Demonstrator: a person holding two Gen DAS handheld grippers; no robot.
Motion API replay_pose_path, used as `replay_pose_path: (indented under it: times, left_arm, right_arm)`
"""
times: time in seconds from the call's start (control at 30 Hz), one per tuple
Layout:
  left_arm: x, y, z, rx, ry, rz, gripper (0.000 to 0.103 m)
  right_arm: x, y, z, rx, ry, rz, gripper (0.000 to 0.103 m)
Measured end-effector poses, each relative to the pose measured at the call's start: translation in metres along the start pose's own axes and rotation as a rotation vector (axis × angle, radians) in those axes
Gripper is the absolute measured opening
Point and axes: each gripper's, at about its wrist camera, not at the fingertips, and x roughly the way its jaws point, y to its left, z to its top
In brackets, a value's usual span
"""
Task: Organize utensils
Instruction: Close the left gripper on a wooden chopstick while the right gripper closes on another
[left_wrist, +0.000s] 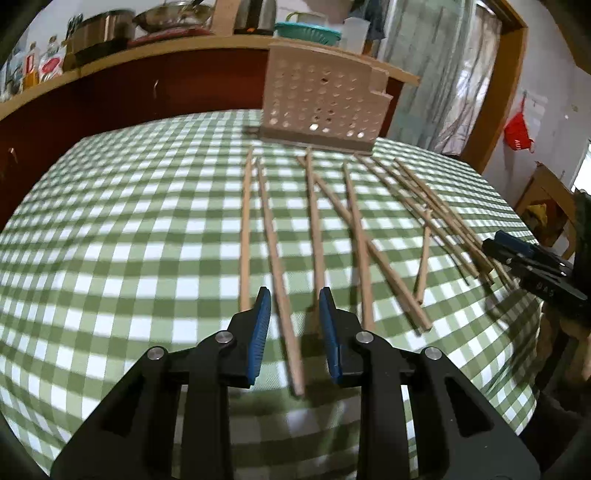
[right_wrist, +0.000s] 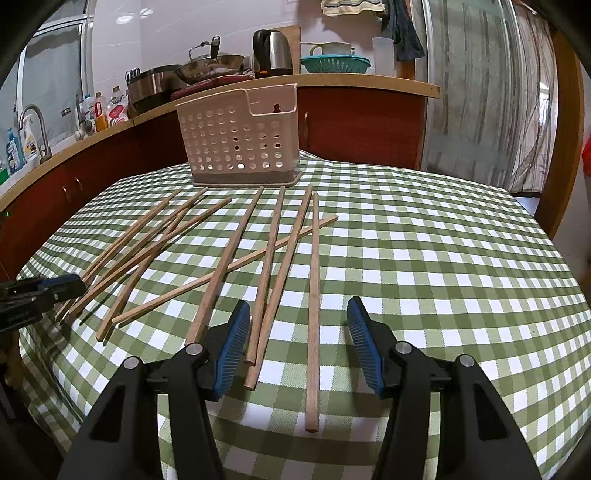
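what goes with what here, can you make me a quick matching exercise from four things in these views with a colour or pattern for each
Things:
1. utensil basket
2. tablecloth
3. colander on the counter
4. pads on the right gripper fingers

Descriptions:
A. blue
B. teal
C. beige with round holes
D. green and white check

Pairs: 1-C, 2-D, 3-B, 4-A

Nine or ten chopsticks (right_wrist: 314, 295) lie on the table (right_wrist: 443, 258). Five are easy to tell apart, one of them crossing the others. The other four or five overlap in a cluster toward a side edge, so the exact number is unclear. One basket (right_wrist: 236, 136) stands at the far edge.
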Motion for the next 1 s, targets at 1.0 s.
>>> replay_pose_path:
  times: [1.0]
  left_arm:
    - [-0.023, -0.013, -0.008, 0.016, -0.124, 0.091, 0.006]
  right_arm:
    - [0.005, -0.003, -0.013, 0.018, 0.028, 0.043, 0.039]
